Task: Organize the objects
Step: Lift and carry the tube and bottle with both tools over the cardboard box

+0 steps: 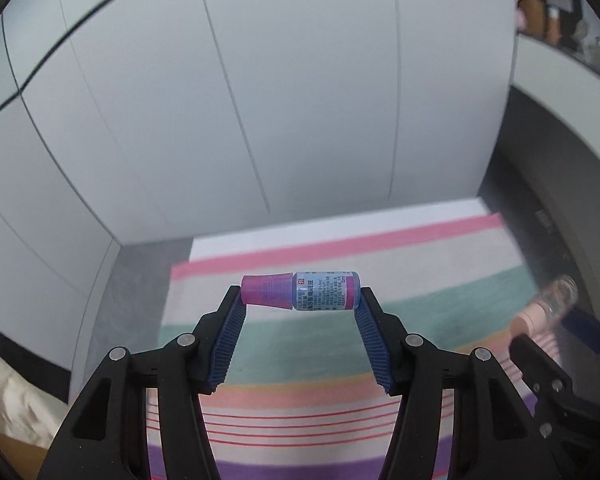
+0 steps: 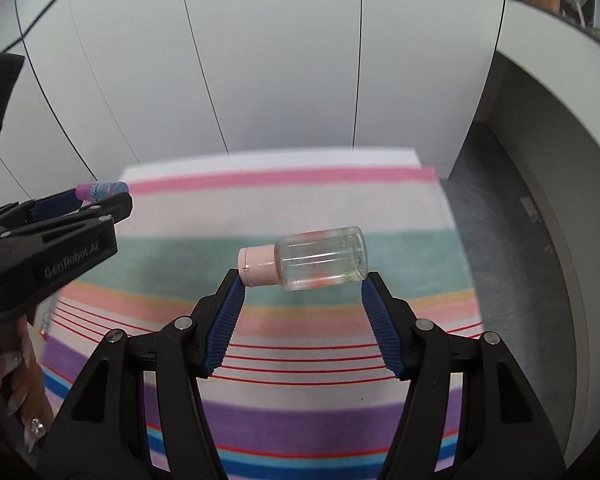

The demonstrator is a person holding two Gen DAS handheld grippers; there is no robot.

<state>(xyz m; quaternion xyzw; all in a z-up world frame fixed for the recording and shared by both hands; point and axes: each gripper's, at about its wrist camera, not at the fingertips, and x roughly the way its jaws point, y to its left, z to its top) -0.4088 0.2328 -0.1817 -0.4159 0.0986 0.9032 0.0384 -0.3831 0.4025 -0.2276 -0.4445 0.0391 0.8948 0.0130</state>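
My left gripper [image 1: 300, 294] is shut on a small dropper bottle [image 1: 324, 291] with a magenta cap and a blue label. The bottle lies sideways between the fingertips, cap to the left, raised above the striped cloth [image 1: 308, 344]. My right gripper [image 2: 302, 278] is shut on a clear plastic bottle [image 2: 320, 258] with a pale pink cap, also held sideways in the air with its cap to the left. In the right wrist view the left gripper [image 2: 100, 196] with the dropper bottle [image 2: 102, 190] shows at the left edge. In the left wrist view the clear bottle [image 1: 556, 300] shows blurred at the right.
The striped cloth [image 2: 300, 360] covers a small table against white wall panels [image 1: 260, 100]. Grey floor [image 2: 512, 280] and a curved white wall lie to the right. A hand with long decorated nails [image 2: 24, 400] holds the left gripper's handle.
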